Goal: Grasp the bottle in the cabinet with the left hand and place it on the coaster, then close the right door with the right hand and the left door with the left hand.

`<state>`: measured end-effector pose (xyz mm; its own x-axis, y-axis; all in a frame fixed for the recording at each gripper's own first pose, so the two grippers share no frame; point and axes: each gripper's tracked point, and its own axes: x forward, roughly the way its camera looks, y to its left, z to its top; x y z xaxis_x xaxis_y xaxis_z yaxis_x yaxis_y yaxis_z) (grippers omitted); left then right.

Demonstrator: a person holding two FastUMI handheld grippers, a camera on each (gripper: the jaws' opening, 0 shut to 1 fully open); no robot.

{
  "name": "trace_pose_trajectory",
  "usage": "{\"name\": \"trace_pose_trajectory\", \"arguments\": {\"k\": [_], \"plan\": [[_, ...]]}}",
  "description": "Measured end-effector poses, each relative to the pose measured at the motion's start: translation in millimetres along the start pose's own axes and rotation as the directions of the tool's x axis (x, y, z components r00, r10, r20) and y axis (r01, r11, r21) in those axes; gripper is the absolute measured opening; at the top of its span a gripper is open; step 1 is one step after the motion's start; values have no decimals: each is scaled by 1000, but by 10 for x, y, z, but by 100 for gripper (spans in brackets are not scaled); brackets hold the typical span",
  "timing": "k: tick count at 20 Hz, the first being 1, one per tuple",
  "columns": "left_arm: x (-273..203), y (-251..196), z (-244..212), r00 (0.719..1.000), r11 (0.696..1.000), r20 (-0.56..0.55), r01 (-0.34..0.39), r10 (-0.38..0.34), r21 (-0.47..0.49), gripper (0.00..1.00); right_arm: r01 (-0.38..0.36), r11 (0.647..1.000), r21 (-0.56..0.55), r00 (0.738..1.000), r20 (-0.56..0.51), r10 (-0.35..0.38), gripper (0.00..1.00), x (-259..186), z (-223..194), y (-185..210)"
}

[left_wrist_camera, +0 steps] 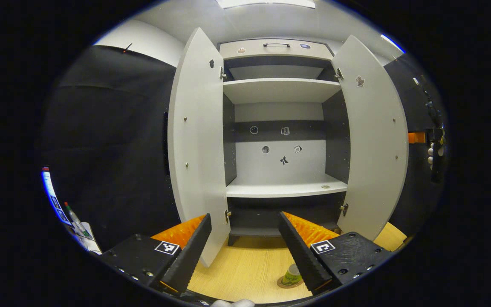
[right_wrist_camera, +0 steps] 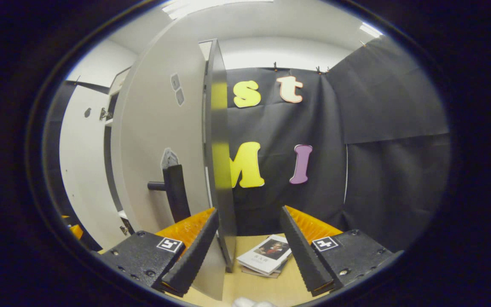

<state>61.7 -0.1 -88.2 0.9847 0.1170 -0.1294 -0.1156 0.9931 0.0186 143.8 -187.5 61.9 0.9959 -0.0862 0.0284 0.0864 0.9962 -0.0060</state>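
The left gripper is spread wide and holds nothing. Just past it, the bottle stands on the coaster on the wooden table; it looks small and light, probably plastic. Farther off, both cabinet doors are open. The right gripper is also unclenched, straddling the right door edge; a stiff panel to push. Booklets lie beyond.
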Motion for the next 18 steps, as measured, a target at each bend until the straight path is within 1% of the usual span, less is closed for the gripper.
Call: {"name": "trace_pose_trajectory", "arguments": {"k": [1, 5, 6, 7, 8, 9, 10, 13, 14, 15, 18], "plan": [[-10, -32, 3, 1000, 1000, 1, -13, 13, -2, 96, -9, 1000, -7, 1000, -10, 9, 95, 32, -10, -8], [-45, -123, -44, 998, 999, -13, -53, 53, -6, 95, -45, 999, 2, 998, -43, 45, 96, 29, -39, 103], [-61, -143, -43, 998, 998, -14, -59, 59, -11, 96, -42, 999, 7, 998, -45, 42, 95, 23, -42, 112], [-65, -152, -46, 998, 998, -16, -65, 65, -15, 96, -39, 999, 22, 998, -46, 40, 93, 17, -53, 131], [-67, -147, -51, 997, 997, -18, -70, 70, -14, 96, -54, 998, 36, 998, -43, 56, 95, 4, -54, 209], [-81, -139, -61, 997, 997, -23, -75, 75, -11, 96, -82, 995, 51, 995, -48, 85, 95, 23, -87, 337], [-86, -128, -72, 997, 997, -25, -78, 78, -7, 96, -87, 994, 63, 994, -58, 91, 93, 2, -114, 399], [-72, -30, -93, 997, 997, -27, -75, 75, -7, 96, -106, 992, 71, 992, -62, 110, 93, 16, -124, 636], [-61, 17, -89, 997, 997, -22, -73, 73, -8, 96, -107, 992, 67, 992, -63, 111, 87, 16, -144, 727], [-48, 64, -81, 997, 997, -15, -71, 71, -6, 96, -104, 993, 62, 993, -54, 107, 93, 31, -119, 804], [14, 217, -69, 998, 998, -5, -56, 56, -9, 96, -95, 995, 18, 994, -48, 96, 93, 79, -138, 1085]]}}
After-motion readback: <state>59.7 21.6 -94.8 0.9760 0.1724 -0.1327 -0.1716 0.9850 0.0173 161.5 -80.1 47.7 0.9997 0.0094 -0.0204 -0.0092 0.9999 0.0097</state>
